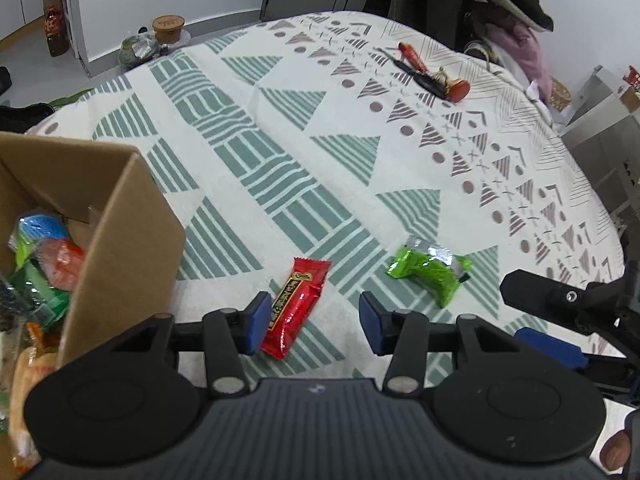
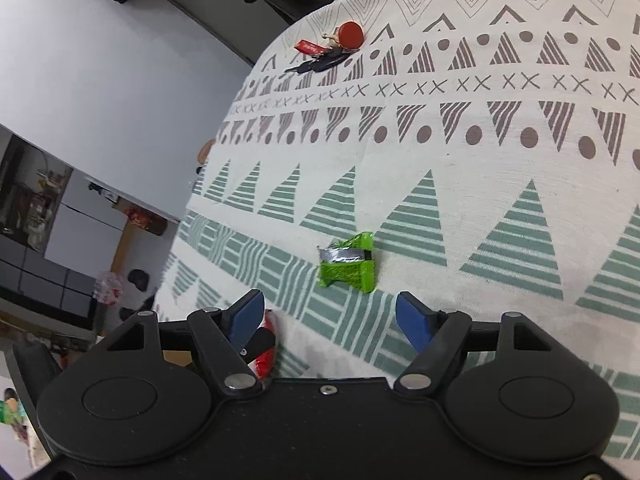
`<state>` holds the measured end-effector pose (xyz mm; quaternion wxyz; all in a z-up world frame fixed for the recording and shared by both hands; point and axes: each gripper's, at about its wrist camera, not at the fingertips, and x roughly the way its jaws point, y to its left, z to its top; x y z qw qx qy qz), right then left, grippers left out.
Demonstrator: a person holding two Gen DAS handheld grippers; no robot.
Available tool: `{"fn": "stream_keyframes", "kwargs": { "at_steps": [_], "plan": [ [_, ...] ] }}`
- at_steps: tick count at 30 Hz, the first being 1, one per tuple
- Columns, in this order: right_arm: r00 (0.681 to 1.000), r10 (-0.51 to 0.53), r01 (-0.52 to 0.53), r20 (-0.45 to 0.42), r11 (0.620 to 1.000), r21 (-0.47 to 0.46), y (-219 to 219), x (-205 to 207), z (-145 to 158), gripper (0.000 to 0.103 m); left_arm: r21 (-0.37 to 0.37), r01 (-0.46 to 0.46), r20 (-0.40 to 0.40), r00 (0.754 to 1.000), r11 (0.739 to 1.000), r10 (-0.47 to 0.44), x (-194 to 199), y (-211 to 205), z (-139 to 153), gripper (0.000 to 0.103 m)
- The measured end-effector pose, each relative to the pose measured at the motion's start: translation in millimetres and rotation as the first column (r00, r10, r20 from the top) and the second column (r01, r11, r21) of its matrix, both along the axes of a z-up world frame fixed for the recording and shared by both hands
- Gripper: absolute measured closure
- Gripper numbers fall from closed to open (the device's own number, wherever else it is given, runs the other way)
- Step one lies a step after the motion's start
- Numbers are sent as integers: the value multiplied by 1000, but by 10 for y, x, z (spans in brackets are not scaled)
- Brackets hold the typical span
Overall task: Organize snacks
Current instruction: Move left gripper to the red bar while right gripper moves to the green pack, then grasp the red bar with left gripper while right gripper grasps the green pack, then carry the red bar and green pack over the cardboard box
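Note:
A red snack bar (image 1: 296,308) lies on the patterned cloth between the blue pads of my left gripper (image 1: 314,324). The bar sits right against the left pad, while the right pad stands apart from it, so the jaws are open. A crumpled green snack wrapper (image 1: 428,272) lies to the right of it. In the right wrist view the green wrapper (image 2: 348,266) lies just ahead of my right gripper (image 2: 330,322), whose jaws are open and hold nothing. A bit of the red bar (image 2: 267,356) shows behind its left finger. The right gripper (image 1: 532,316) also appears at the left view's right edge.
An open cardboard box (image 1: 120,220) with several snacks inside stands at the left, close to the left gripper. A bunch of keys with red tags (image 1: 432,76) (image 2: 328,52) lies at the far side of the cloth-covered table (image 1: 320,120). Bags and jars sit on the floor beyond.

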<state>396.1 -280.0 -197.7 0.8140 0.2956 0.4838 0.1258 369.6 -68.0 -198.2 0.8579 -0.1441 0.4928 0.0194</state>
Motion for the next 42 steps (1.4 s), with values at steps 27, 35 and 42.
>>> {"fn": "stream_keyframes", "kwargs": {
  "at_steps": [27,35,42],
  "plan": [
    [1000,8,-6,15,984,-178,405,420,-376,62,-49,-17,-30,999,999,16,241,157,-283,81],
    [999,22,-18,24,988,-152,388,308,-222,73,-34,-17,-9,1000,999,17,179,168,-162,82],
    [996,43,-34,77,993,-112,366,188,-15,74,-12,-35,26,999,999,35,42,174,62,82]
  ]
}}
